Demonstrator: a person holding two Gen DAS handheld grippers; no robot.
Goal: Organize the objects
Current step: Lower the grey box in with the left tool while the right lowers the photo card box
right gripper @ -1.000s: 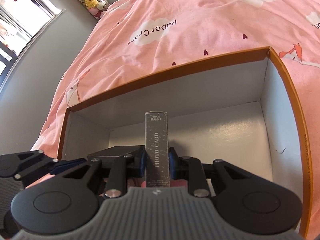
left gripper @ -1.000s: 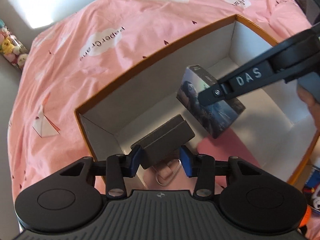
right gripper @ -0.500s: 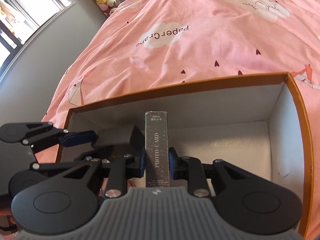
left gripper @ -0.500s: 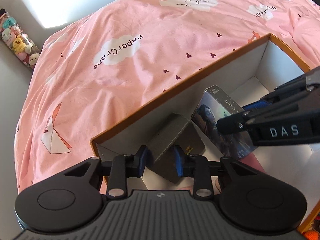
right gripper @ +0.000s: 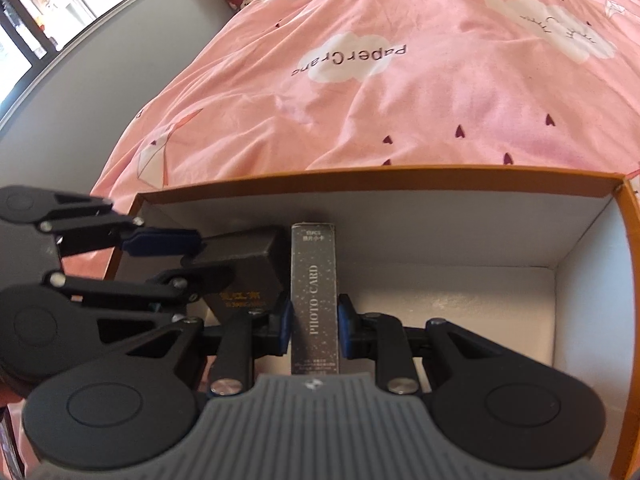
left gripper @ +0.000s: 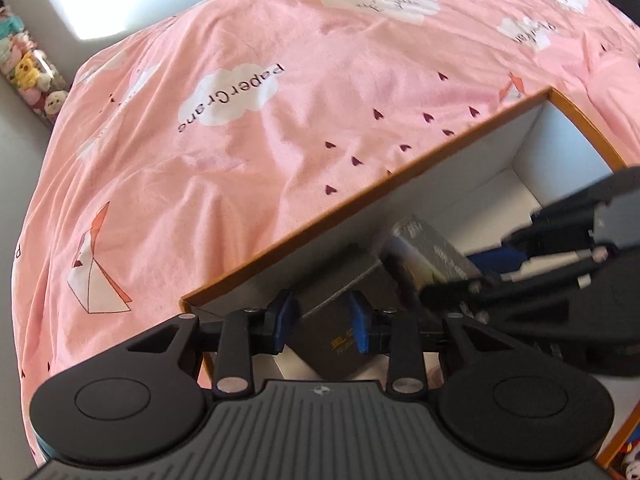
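Where the orange-rimmed cardboard box with white inner walls lies open on the pink cloud-print bedspread, both claws reach in over its near side. Left gripper: clenched on a dark grey rectangular box with gold characters, blue pads pressing its two sides, the box tilted and held inside the container near its left end wall. Right gripper: clenched on a narrow dark speckled card box, held upright directly ahead of the claw, inside the container; its edge reads "PHOTO·CARD", small print above and below is illegible. Seen from the right claw, the dark grey box sits just left of the card box, apparently touching it; its gold print is too blurred to read. Bedspread clouds beyond the container read "PaperCrane". Left claw's linkage blocks the container's left corner. Stuffed toys lie far to the left, off the bed.
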